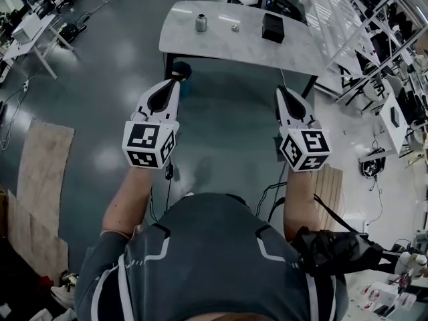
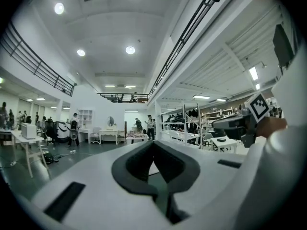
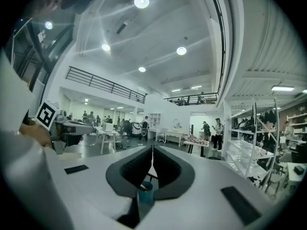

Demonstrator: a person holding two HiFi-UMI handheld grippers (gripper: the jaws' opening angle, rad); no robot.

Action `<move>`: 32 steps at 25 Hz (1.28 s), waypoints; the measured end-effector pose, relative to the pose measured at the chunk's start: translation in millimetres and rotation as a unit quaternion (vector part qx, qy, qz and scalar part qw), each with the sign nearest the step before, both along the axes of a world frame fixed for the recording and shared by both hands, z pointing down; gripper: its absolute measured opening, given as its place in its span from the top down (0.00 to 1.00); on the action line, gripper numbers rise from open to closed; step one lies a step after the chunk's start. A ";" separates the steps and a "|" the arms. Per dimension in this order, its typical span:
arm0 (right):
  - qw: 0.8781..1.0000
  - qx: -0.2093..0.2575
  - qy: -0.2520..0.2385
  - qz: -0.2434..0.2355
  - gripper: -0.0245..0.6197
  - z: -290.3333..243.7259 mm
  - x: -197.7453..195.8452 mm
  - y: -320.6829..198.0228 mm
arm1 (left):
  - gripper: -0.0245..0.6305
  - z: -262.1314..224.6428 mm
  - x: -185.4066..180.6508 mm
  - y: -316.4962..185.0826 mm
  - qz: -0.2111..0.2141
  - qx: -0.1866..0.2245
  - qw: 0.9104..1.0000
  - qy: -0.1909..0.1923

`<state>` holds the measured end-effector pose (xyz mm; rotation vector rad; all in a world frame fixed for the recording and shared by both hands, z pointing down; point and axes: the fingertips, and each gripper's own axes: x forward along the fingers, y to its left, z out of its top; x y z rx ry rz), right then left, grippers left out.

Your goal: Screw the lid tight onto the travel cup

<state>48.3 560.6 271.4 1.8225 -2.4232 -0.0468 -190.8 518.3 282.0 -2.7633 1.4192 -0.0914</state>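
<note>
Nothing's started yet imo. The left claw (image 1: 175, 79) and right claw (image 1: 281, 89) are both pinched fully closed with nothing in them, held out level in front of the person, well short of the table (image 1: 221, 45). The travel cup (image 1: 201, 23) stands upright on the far part of the tabletop. A small round thing just to its right, prob the lid (image 1: 235, 27), lies apart from it, and a black box (image 1: 273, 27) sits further right. So what could go wrong from here? First thing: if the jaws aren't opened before they reach the cup, closed tips will just shove it, and a tall, shiny metal cup looks easy to knock over or skate across that smooth top. Second, the lid is tiny and low, so a sloppy pinch could flick it away or grab it tilted. A tilted lid means cross-threading, which feels tight but isn't. Third, the twisting itself: if the other claw holds the cup too loosely, the slick wall will prob spin along w/ the lid and nothing tightens. Squeeze too high up and you're blocking the rim. Also, neither gripper view shows the cup or lid rn, only the hall beyond, so aiming relies on the head view alone — easy to misjudge the reach. The black box is near enough to the lid that the right claw could bump it coming in. Tbh I'd open up early and take the cup low.
</note>
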 end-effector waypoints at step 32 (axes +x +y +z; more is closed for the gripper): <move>0.996 0.011 -0.023 -0.080 0.92 11.4 114.4 -341.4 | 0.95 25.8 105.8 -308.3 -0.054 -0.036 0.998 -0.011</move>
